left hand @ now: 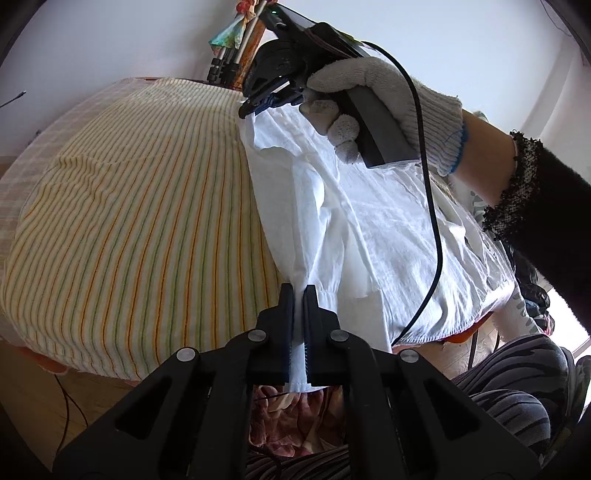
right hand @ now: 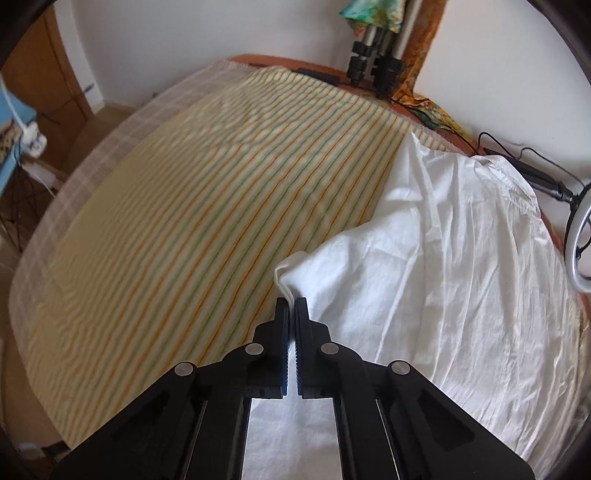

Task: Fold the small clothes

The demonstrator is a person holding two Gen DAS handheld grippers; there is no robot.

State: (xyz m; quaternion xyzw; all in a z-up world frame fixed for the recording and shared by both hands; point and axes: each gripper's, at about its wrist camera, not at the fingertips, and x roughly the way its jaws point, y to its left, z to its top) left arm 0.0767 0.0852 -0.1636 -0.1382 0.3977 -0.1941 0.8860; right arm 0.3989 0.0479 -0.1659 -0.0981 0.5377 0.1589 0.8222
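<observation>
White cotton makes up the small garment (left hand: 369, 221), which lies creased along the right side of a striped cloth (left hand: 147, 221) in yellow, green and orange that covers the desk (right hand: 561, 229); a reddish-brown rim of that desk shows at the far right edge in the right wrist view. The left hand-held gripper (left hand: 299, 291) is closed almost fully, its black jaws pinching a gathered fold at the near edge of the garment, with white fabric visible running down between the jaws. The right hand-held gripper (right hand: 292, 304) is likewise closed to a narrow slit, and a bunched corner of the same garment enters between its jaw tips, with fabric showing in the gap behind them. In the left wrist view the right hand-held gripper appears at the far end of the garment, pointing steeply downward onto the cloth, carried by a hand in a white knit glove (left hand: 388, 103) with a dark sleeve (left hand: 546, 206) behind it; a black cable (left hand: 432, 206) hangs from it across the garment. Both grips therefore sit on the left-hand edge of the garment, one near and one far. Tripod legs (right hand: 373, 70) stand at the back of the desk against a white wall (right hand: 184, 29).
</observation>
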